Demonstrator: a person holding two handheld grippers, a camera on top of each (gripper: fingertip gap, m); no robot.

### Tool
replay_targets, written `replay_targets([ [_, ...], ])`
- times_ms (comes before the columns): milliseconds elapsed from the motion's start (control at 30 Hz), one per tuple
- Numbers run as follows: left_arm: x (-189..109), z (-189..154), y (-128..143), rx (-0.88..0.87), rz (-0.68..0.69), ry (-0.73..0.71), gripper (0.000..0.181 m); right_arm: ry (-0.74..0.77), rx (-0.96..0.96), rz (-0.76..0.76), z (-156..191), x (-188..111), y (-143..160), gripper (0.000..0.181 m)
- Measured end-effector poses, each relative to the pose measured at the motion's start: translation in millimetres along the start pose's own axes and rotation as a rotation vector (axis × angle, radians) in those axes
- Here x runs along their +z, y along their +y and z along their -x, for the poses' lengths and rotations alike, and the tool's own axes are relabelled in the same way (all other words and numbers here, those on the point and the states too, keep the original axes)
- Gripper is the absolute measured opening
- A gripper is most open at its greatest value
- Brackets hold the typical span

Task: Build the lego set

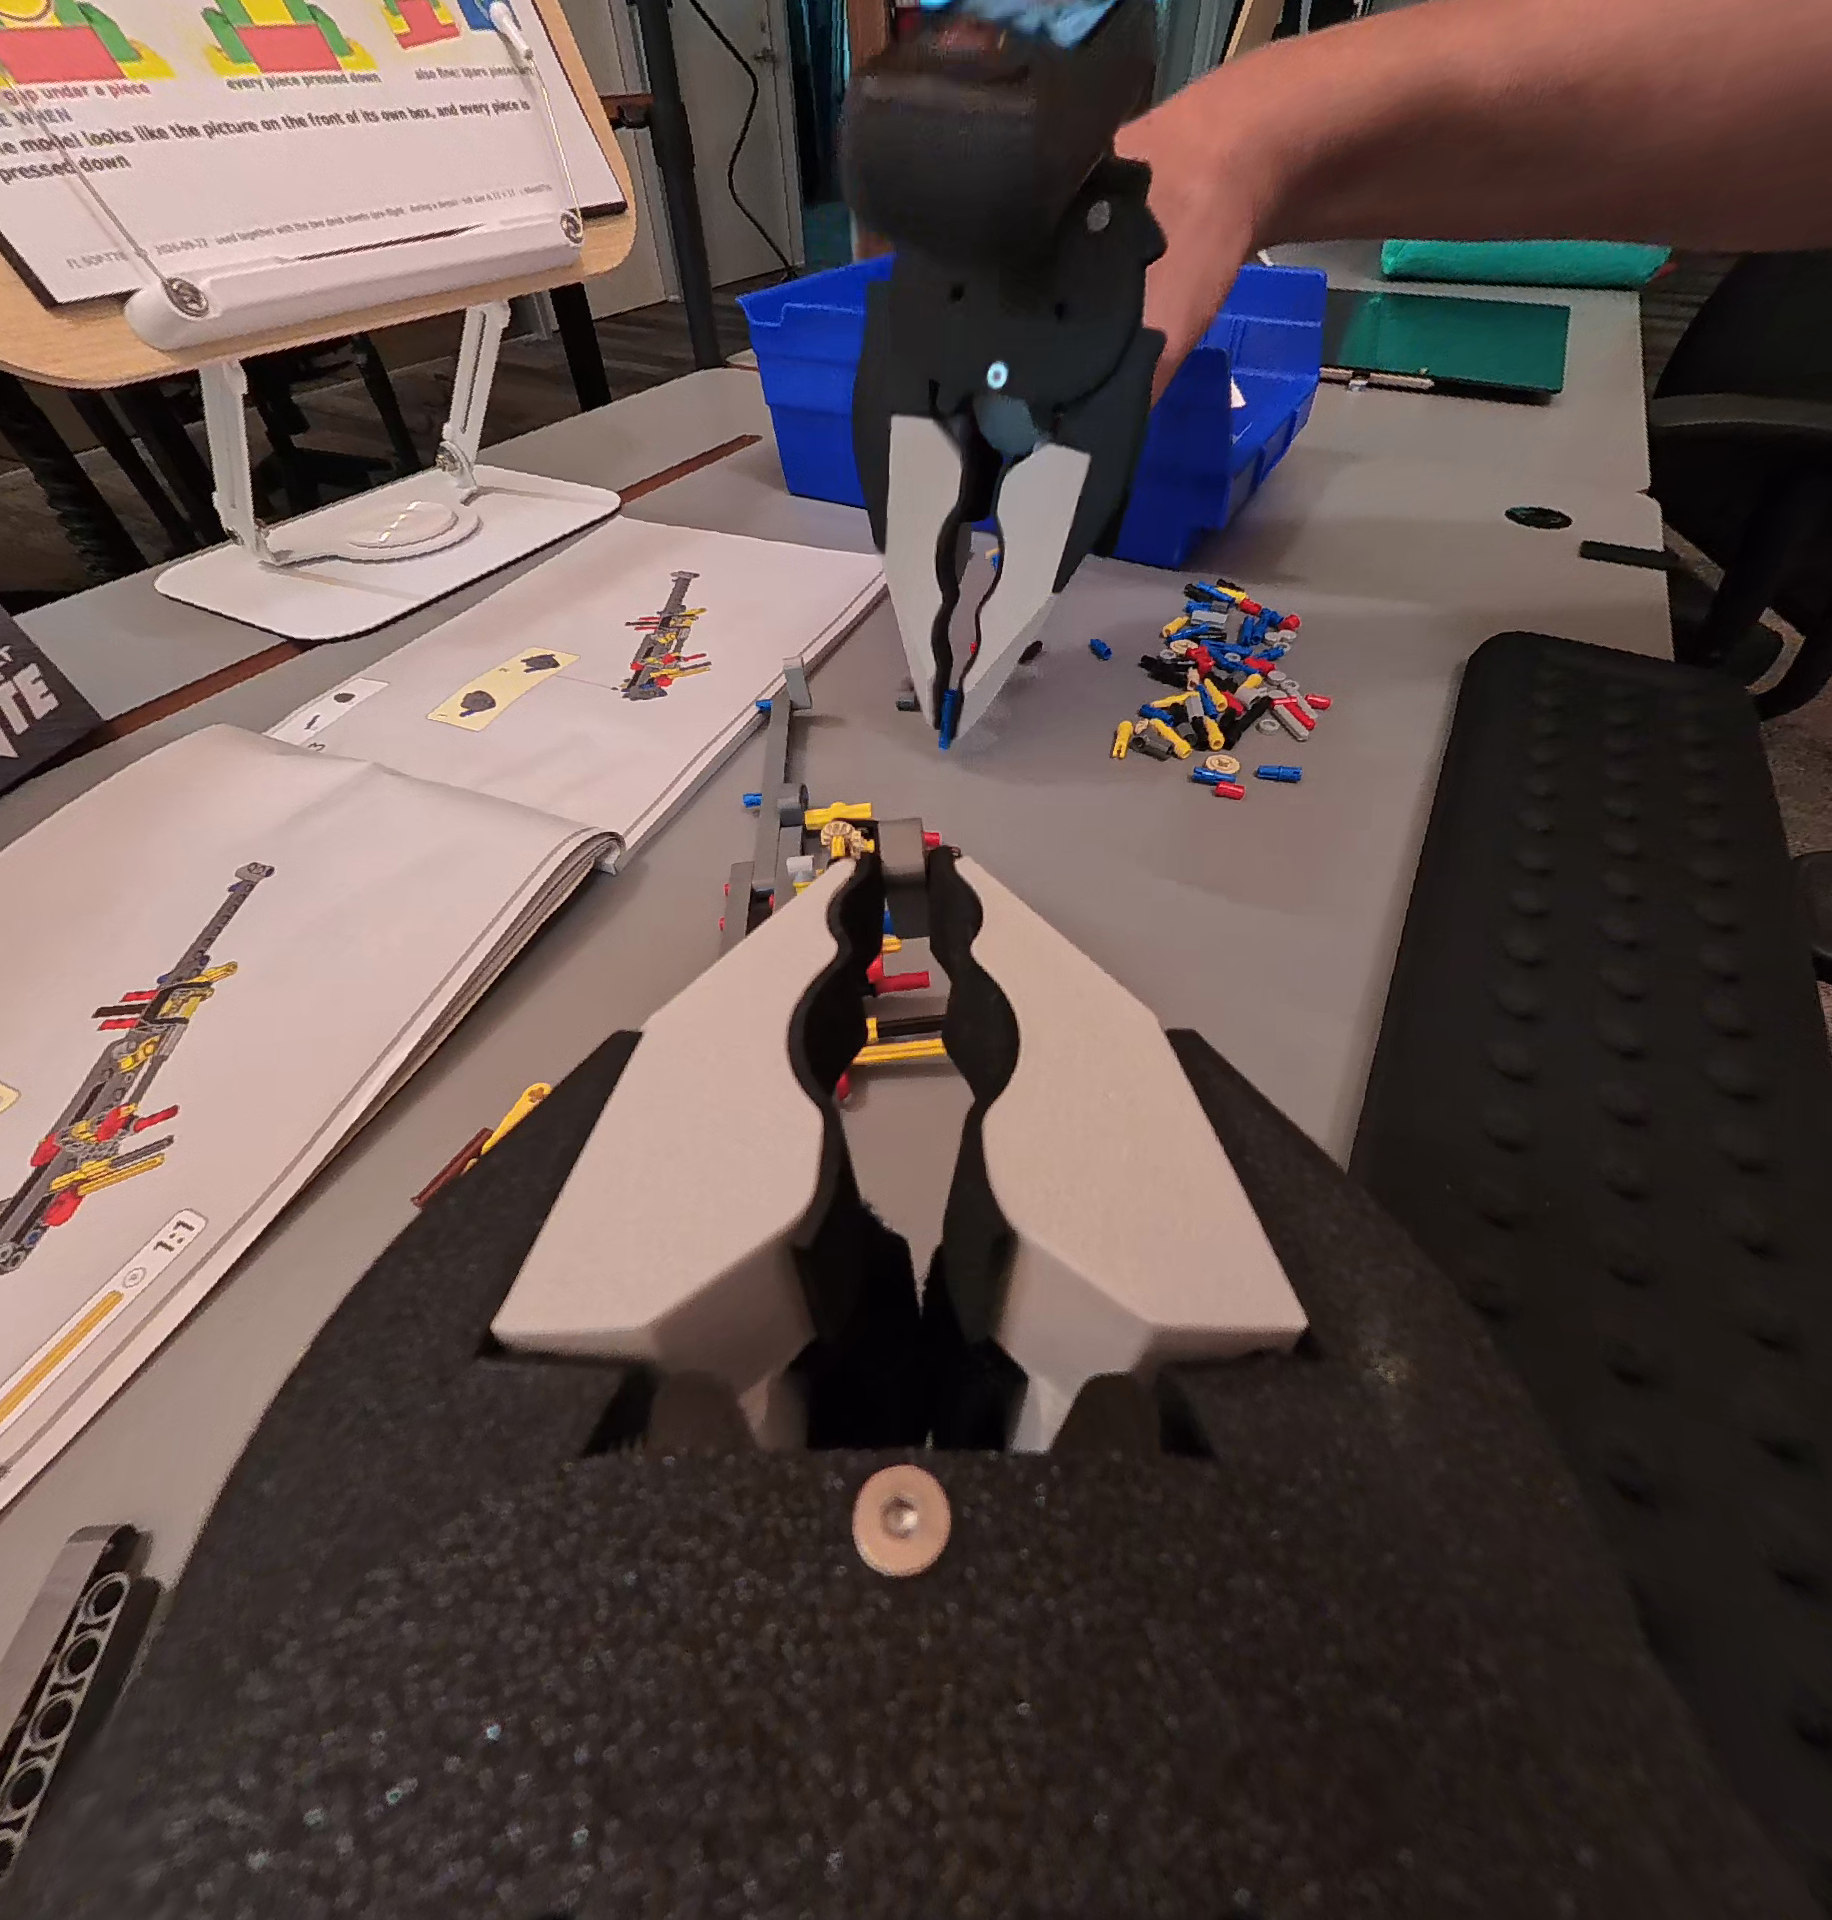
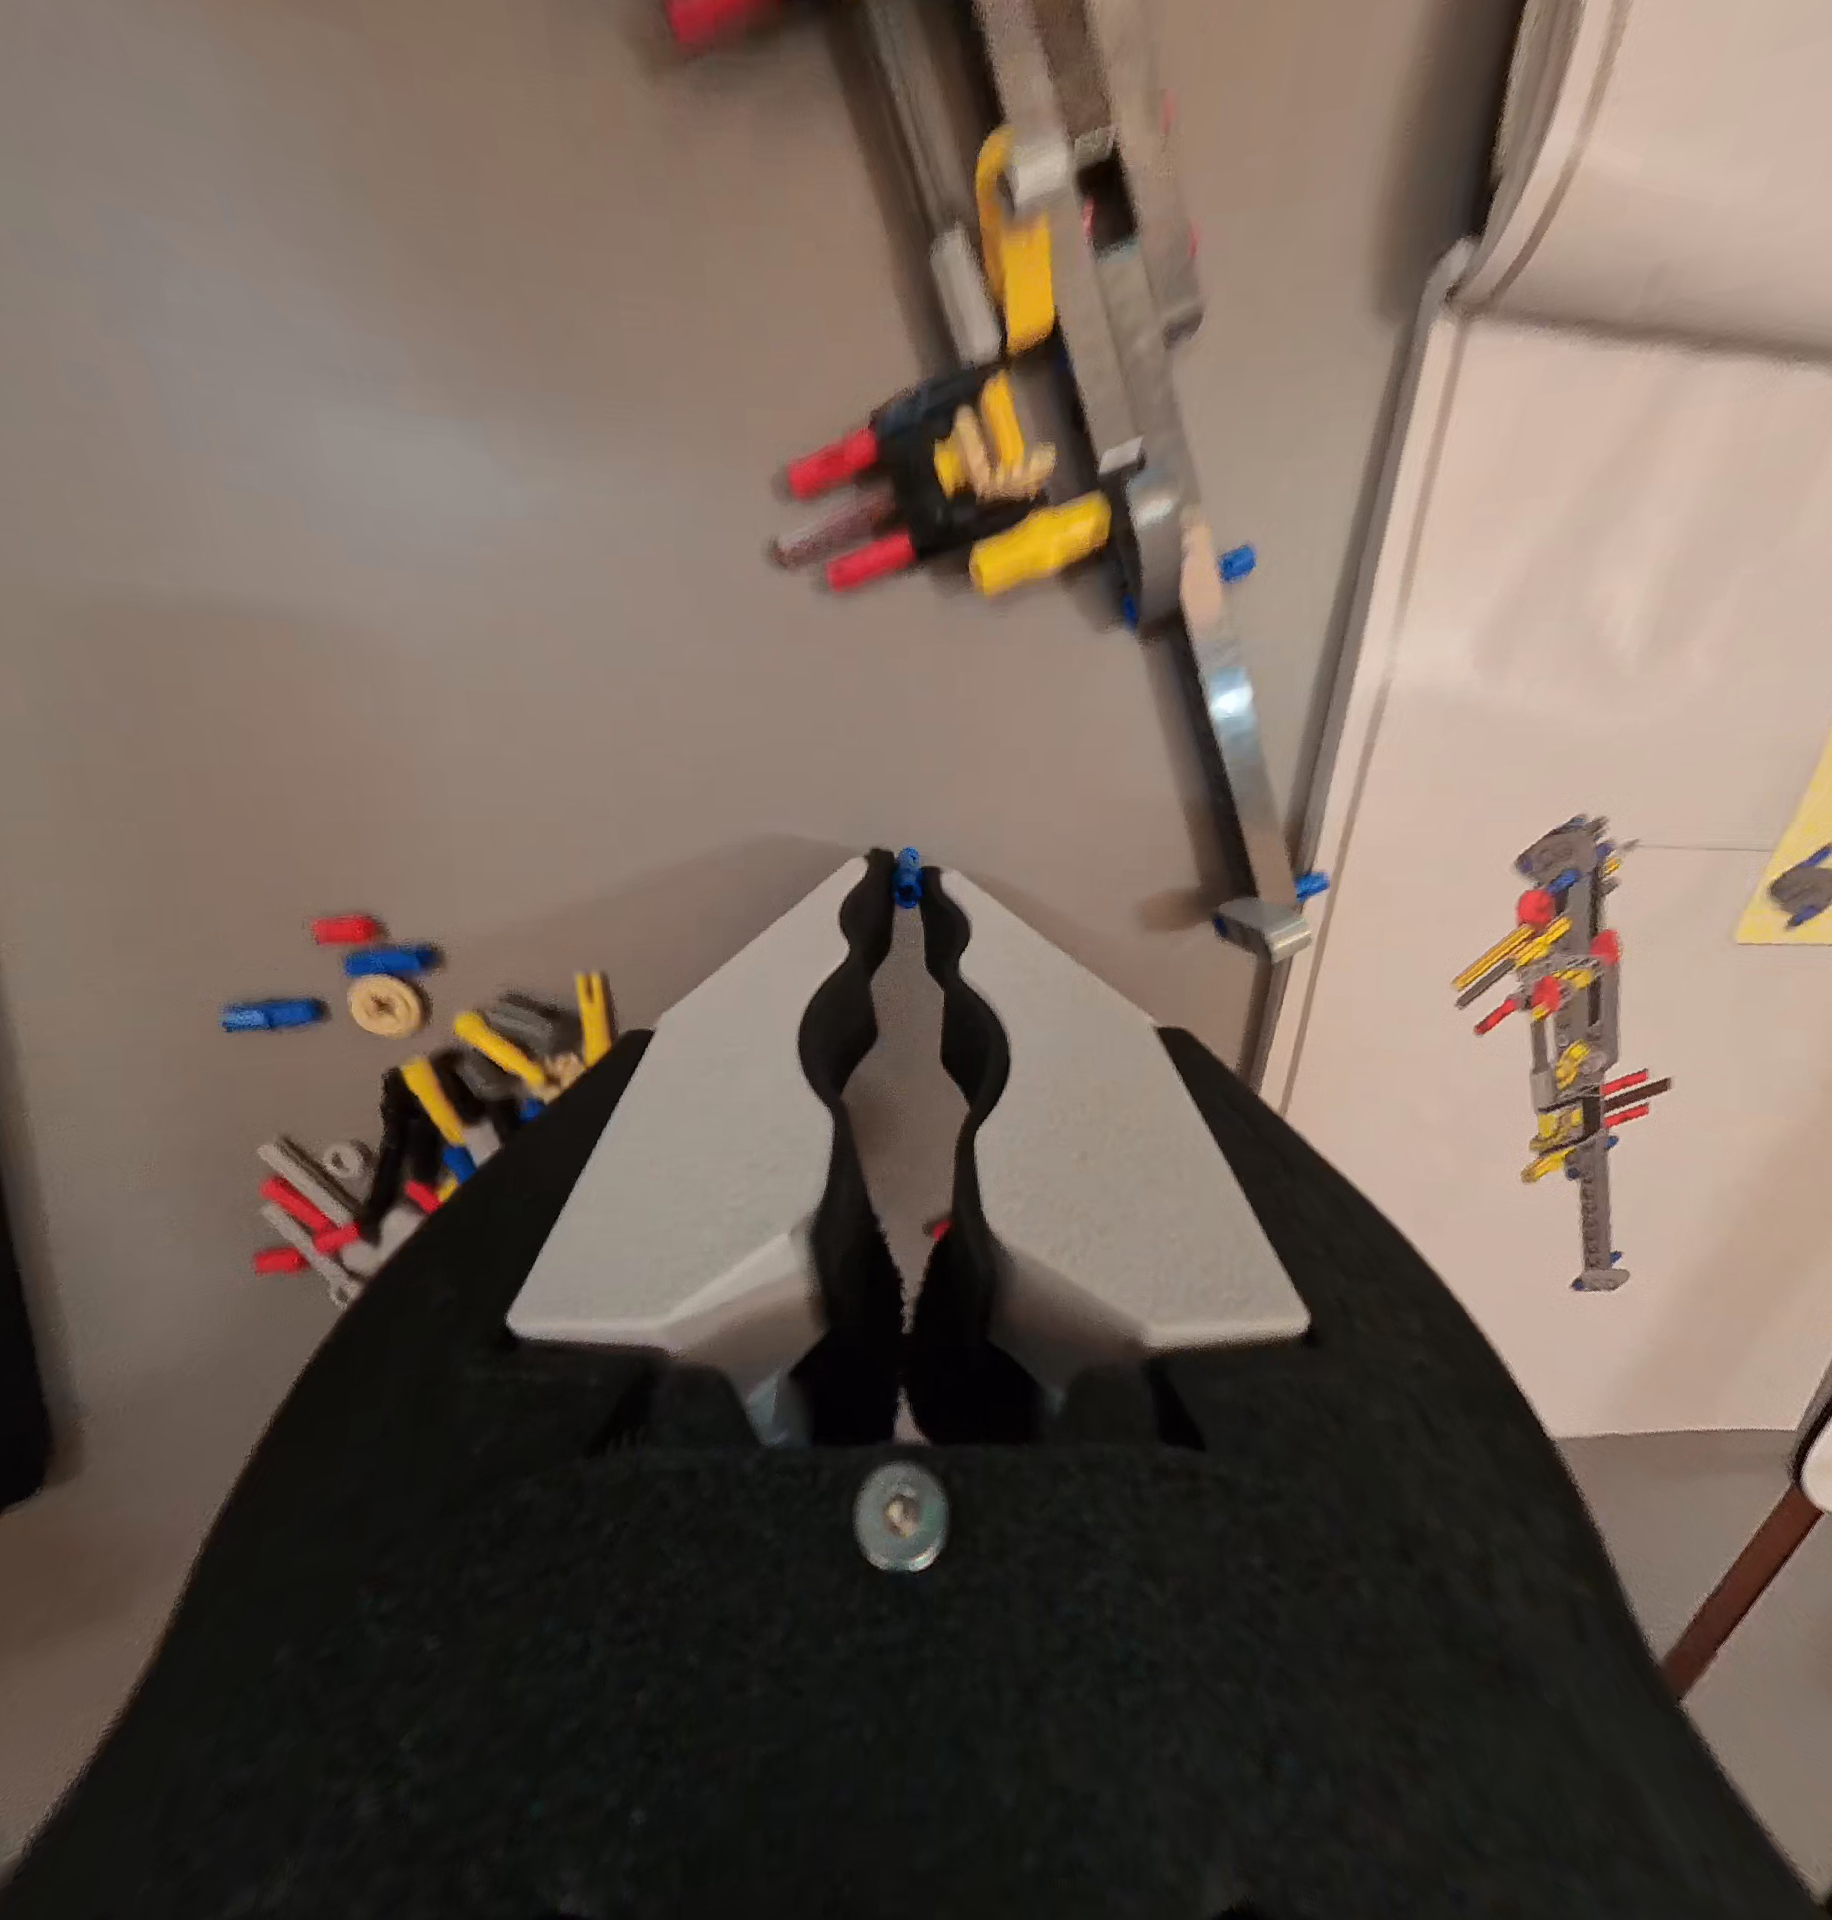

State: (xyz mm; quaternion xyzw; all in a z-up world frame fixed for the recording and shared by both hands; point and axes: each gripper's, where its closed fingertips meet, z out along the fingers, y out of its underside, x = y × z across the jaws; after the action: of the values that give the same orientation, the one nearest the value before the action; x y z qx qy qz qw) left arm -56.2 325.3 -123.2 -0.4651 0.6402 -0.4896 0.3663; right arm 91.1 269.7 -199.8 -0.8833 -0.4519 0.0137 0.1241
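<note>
A long grey lego model (image 1: 777, 831) with yellow, red and blue parts lies on the grey table; it also shows in the right wrist view (image 2: 1130, 416). My left gripper (image 1: 904, 868) is shut on the model's near grey part. My right gripper (image 2: 907, 873) is shut on a small blue pin (image 2: 907, 875) at its tips. In the left wrist view the right gripper (image 1: 945, 717) points down with the blue pin (image 1: 948, 717), just above the table, beyond the model's far end. A pile of loose small pieces (image 1: 1224, 686) lies to its right.
An open instruction booklet (image 1: 392, 831) lies left of the model, also in the right wrist view (image 2: 1577, 935). A blue bin (image 1: 808, 374) stands at the back. A white document stand (image 1: 372, 520) is back left. A black padded mat (image 1: 1618, 1039) lies on the right. Spacing between my two grippers at the tips: around 20 cm.
</note>
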Motion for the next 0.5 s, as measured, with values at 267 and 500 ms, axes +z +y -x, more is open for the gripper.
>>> replay_targets([
  [267, -7, 10, -10, -0.170, -0.070, 0.036, 0.007, 0.473, -0.093, -0.437, 18, -71, -159, 0.004],
  [500, -13, 10, -19, -0.268, -0.125, 0.094, 0.007, 0.684, 0.145, -0.586, 28, -75, -180, 0.003],
])
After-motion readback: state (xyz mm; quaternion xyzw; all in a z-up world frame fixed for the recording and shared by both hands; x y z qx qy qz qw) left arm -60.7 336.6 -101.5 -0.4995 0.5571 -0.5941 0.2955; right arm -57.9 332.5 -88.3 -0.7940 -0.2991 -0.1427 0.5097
